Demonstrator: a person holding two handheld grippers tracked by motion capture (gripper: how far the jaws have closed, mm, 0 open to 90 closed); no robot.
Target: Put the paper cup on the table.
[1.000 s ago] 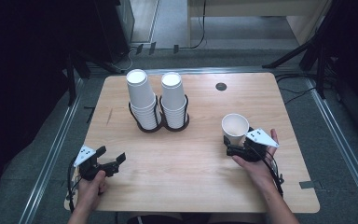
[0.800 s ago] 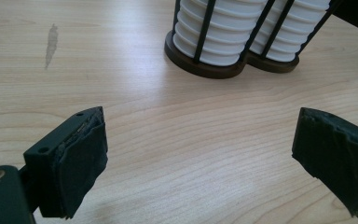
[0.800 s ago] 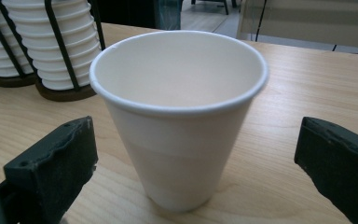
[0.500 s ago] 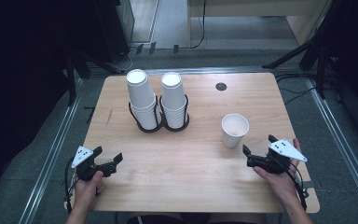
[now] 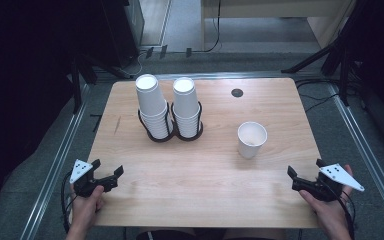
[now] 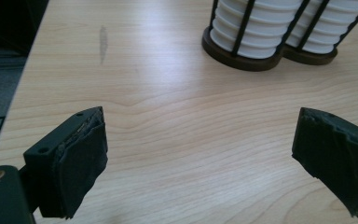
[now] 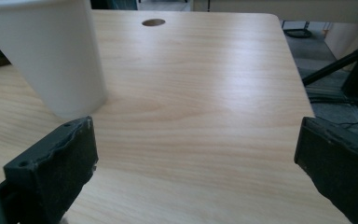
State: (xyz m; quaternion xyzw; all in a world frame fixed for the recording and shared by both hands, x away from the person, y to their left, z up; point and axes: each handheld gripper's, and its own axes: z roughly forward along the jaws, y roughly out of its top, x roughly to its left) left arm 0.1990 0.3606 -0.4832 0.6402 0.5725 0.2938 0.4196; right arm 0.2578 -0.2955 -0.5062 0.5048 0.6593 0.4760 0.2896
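Observation:
A single white paper cup (image 5: pixel 252 140) stands upright and free on the right half of the wooden table (image 5: pixel 210 175). My right gripper (image 5: pixel 305 167) is near the front right edge, below and right of that cup, apart from it. Its jaws have just been opening and stand wide with nothing between them. The right gripper view has the cup (image 7: pixel 56 56) ahead of the left jaw of the right gripper (image 7: pixel 196 126). My left gripper (image 5: pixel 108 167) rests open near the front left edge. In its own view the left gripper (image 6: pixel 200 116) faces the cup holder (image 6: pixel 265 58).
Two tall stacks of white cups (image 5: pixel 152 107) (image 5: pixel 186 105) sit in a black wire holder (image 5: pixel 170 134) at the back centre. A small dark round hole (image 5: pixel 237 92) marks the table's far right. Tripod legs (image 5: pixel 330 55) stand on the floor beyond the right corner.
My right gripper has let go of the single cup and drawn back toward the front right edge. The cup stays standing where it was. The left gripper has not moved.

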